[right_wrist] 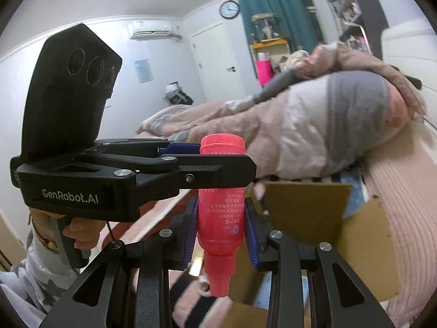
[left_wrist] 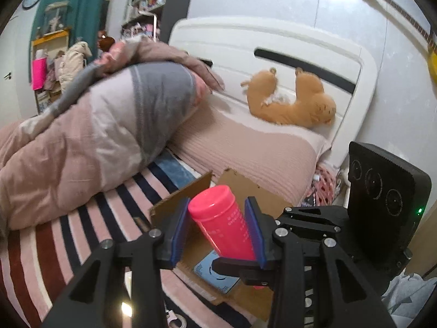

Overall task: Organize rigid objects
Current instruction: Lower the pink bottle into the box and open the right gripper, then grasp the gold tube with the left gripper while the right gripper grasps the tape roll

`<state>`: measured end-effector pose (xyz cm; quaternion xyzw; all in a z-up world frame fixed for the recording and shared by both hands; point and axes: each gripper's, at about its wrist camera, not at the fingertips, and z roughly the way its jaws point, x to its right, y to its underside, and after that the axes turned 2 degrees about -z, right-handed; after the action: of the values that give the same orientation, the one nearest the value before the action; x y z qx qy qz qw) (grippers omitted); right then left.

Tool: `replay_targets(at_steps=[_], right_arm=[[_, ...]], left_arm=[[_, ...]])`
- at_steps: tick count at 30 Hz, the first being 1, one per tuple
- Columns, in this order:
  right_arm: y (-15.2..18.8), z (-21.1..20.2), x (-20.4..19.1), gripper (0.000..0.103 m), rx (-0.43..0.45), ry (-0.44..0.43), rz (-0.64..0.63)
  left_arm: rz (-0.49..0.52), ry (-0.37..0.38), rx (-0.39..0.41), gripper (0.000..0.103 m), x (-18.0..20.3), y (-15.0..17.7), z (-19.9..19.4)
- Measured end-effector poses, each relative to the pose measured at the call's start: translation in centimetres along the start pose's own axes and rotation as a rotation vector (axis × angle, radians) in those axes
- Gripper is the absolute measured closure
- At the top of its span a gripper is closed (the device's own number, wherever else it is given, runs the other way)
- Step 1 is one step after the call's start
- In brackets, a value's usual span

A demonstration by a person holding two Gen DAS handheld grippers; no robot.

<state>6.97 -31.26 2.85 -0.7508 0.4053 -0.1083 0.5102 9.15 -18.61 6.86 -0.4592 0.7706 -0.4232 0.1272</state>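
A pink plastic bottle [left_wrist: 222, 220] hangs upside down over an open cardboard box [left_wrist: 254, 188] on the bed. In the right wrist view the bottle [right_wrist: 221, 213] points cap down. My left gripper [left_wrist: 217, 228] has its blue pads on both sides of the bottle; it shows from the side in the right wrist view [right_wrist: 218, 161], clamped near the bottle's base. My right gripper [right_wrist: 220, 231] straddles the bottle's lower body, its pads close to it or touching. In the left wrist view the right gripper [left_wrist: 300, 218] comes in from the right.
A light blue flat item [left_wrist: 215, 272] lies inside the box. A bunched pink and grey duvet [left_wrist: 90, 136] fills the left of the striped bed. An orange plush toy [left_wrist: 295, 98] leans on the white headboard [left_wrist: 273, 43]. A pink pillow [left_wrist: 254, 147] lies behind the box.
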Motion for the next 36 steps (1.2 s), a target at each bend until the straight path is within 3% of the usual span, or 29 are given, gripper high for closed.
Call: replay_targets(at_steps=[6, 11, 12, 13, 15, 16, 24, 31, 36], right_arm=[[2.1, 1.7, 3.3, 0.076, -0.082, 0.016, 0.072], [3.4, 3.9, 4.8, 0.076, -0.147, 0.010, 0.106], [3.6, 4.1, 4.8, 0.075, -0.159, 0.014, 0.107], [3.7, 4.5, 4.8, 0.074, -0.173, 0.028, 0.109], [4.1, 5.0, 4.9, 0.058, -0.194, 0.052, 0.115], [4.2, 5.1, 4.9, 0.056, -0.203, 0.056, 0.116], [3.4, 4.2, 3.5, 0.055, -0.186, 0.073, 0.098], [1.0, 2.5, -1.8, 0.055, -0.106, 0.046, 0.015], [0.3, 3.8, -6.7, 0.055, -0.107, -0.012, -0.055]], left_arm=[[0.010, -0.029, -0.129, 0.065, -0.1, 0.6, 4.9], [0.009, -0.071, -0.191, 0.065, -0.7, 1.3, 6.9], [0.011, -0.098, -0.189, 0.062, -0.8, 1.4, 6.9], [0.006, -0.114, -0.187, 0.053, -1.0, 1.5, 6.8], [-0.033, -0.106, -0.159, 0.037, -1.7, 1.4, 6.0], [-0.051, -0.091, -0.138, 0.035, -2.1, 1.4, 5.4], [-0.093, -0.128, -0.046, 0.028, -4.6, 1.5, 0.2], [-0.130, -0.242, 0.012, 0.028, -8.7, 3.9, -5.0], [-0.172, -0.315, 0.018, 0.028, -12.5, 7.4, -7.9]])
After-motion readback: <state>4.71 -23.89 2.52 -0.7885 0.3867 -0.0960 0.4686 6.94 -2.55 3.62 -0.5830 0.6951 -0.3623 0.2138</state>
